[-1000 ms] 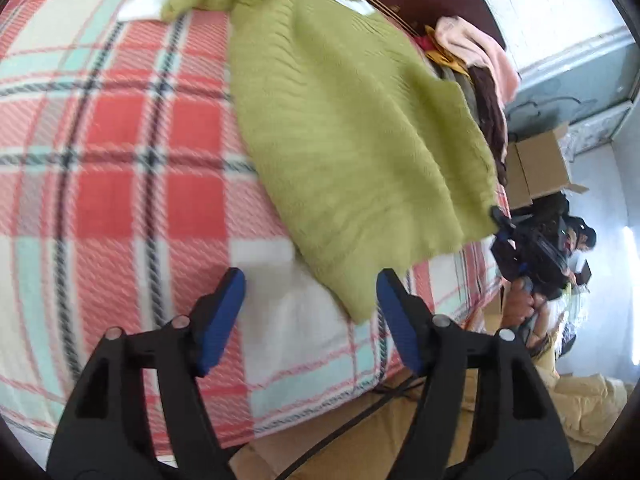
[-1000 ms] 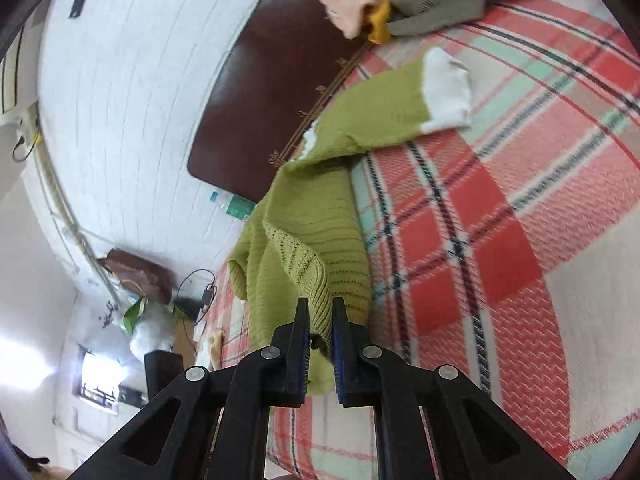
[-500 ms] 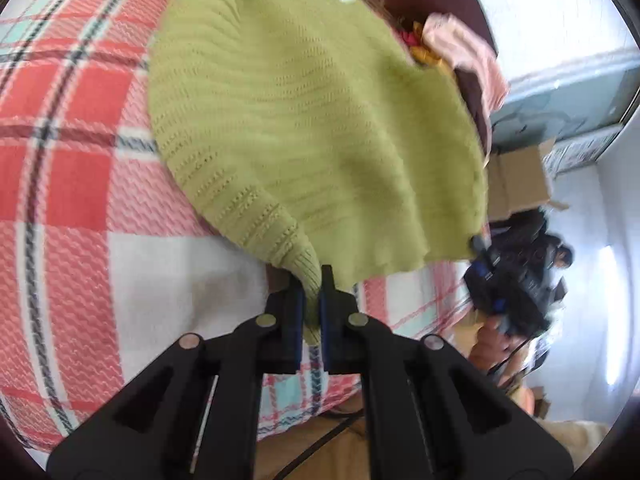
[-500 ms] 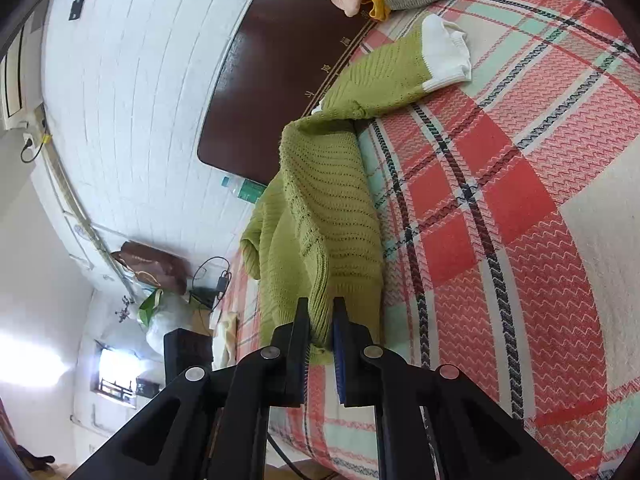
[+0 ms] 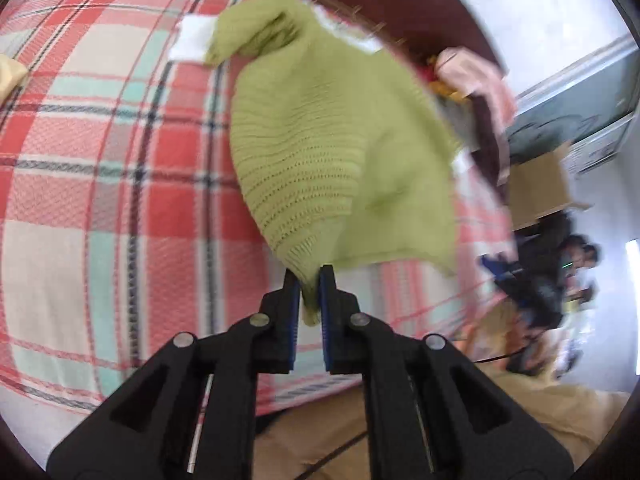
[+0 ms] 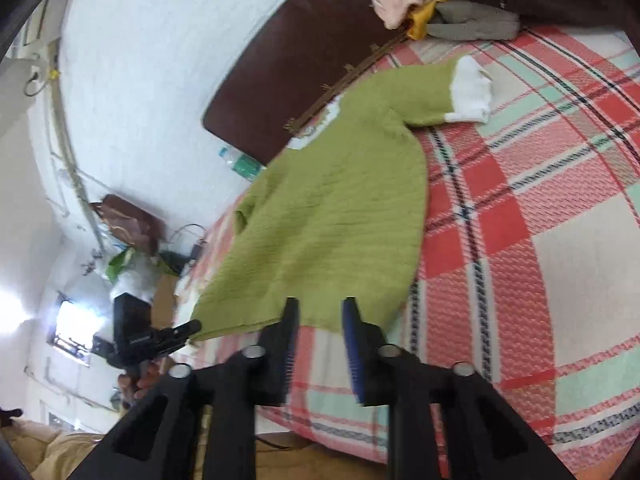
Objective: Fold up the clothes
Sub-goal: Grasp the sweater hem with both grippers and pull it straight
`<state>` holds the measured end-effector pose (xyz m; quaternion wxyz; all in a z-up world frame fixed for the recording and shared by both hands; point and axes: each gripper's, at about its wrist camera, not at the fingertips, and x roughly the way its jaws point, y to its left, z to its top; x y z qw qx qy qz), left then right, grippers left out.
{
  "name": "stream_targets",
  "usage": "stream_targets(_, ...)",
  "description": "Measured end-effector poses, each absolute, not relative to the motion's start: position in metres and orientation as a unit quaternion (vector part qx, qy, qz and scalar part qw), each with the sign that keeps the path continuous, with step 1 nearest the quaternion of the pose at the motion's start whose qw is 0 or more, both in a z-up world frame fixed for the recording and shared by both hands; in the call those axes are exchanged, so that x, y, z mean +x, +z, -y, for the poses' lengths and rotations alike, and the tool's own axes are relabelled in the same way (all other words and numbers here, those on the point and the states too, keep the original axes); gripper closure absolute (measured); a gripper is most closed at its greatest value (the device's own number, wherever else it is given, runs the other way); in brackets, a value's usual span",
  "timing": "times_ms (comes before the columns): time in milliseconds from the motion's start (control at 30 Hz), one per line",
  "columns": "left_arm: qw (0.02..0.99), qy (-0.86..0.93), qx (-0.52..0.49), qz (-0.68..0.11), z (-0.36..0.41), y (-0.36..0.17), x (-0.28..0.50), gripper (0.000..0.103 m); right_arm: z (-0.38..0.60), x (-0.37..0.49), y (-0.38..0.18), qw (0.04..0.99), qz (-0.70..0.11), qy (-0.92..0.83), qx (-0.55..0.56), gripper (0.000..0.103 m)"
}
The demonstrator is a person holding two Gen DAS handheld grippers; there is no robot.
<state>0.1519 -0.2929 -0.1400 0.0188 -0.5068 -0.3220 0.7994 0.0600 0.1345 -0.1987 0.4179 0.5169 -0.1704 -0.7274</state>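
Note:
A green knit sweater (image 5: 340, 152) with white cuffs lies on a red, mint and cream plaid bedspread (image 5: 100, 184). My left gripper (image 5: 310, 280) is shut on the sweater's hem corner and lifts it off the bed. In the right wrist view the sweater (image 6: 340, 220) lies spread out, one sleeve with a white cuff (image 6: 470, 94) stretched toward the headboard. My right gripper (image 6: 320, 308) is open just at the sweater's near hem, holding nothing. The left gripper (image 6: 176, 334) shows there at the hem's far corner.
A dark brown headboard (image 6: 296, 60) stands behind the bed. A pile of other clothes (image 6: 448, 4) lies by it. A cardboard box (image 5: 540, 188) and clutter sit beside the bed. A bottle (image 6: 240, 162) stands by the wall.
My left gripper closed on the hem corner and has lifted it. My right gripper has let go of the sweater and opened; the sweater now lies spread flatter.

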Motion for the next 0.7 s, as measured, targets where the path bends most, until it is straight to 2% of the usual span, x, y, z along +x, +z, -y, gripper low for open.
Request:
stream_targets(33,0.009,0.798,-0.514,0.314,0.292,-0.146,0.152,0.073,-0.13,0.061,-0.204,0.413,0.158,-0.729,0.523,0.044)
stream_targets(67,0.008,0.799,-0.512,0.315,0.292,-0.148,0.151,0.047,-0.125,0.061,-0.21,0.409,0.147,-0.73,0.528,0.044)
stream_targets(100,0.008,0.8,-0.51,0.316,0.292,-0.15,0.151,0.033,-0.121,0.062,-0.216,0.405,0.135,-0.731,0.533,0.044)
stream_targets(167,0.007,0.802,-0.505,0.318,0.292,-0.154,0.15,0.031,-0.111,0.066,-0.225,0.404,0.112,-0.731,0.538,0.044)
stream_targets(233,0.005,0.804,-0.503,0.316,0.291,-0.158,0.148,0.029,-0.099,0.07,-0.226,0.41,0.098,-0.741,0.522,0.036)
stream_targets(333,0.015,0.809,-0.497,0.313,0.286,-0.161,0.141,0.029,-0.083,0.072,-0.226,0.412,0.079,-0.753,0.507,0.034)
stream_targets(367,0.017,0.81,-0.496,0.312,0.285,-0.162,0.14,0.034,-0.076,0.072,-0.227,0.414,0.071,-0.756,0.503,0.035)
stream_targets(400,0.02,0.807,-0.499,0.314,0.286,-0.164,0.142,0.056,-0.07,0.072,-0.228,0.413,0.063,-0.759,0.499,0.048)
stream_targets(433,0.03,0.801,-0.503,0.323,0.286,-0.167,0.14,0.073,-0.069,0.069,-0.23,0.415,0.068,-0.755,0.504,0.081)
stream_targets(467,0.039,0.795,-0.507,0.332,0.285,-0.17,0.138,0.091,-0.068,0.066,-0.232,0.417,0.074,-0.749,0.51,0.097)
stream_targets(667,0.094,0.805,-0.467,0.353,0.284,-0.134,0.155,0.093,-0.092,0.065,-0.216,0.453,0.123,-0.718,0.514,0.096)
stream_targets(700,0.101,0.81,-0.461,0.348,0.286,-0.124,0.162,0.098,-0.099,0.068,-0.208,0.463,0.127,-0.713,0.51,0.096)
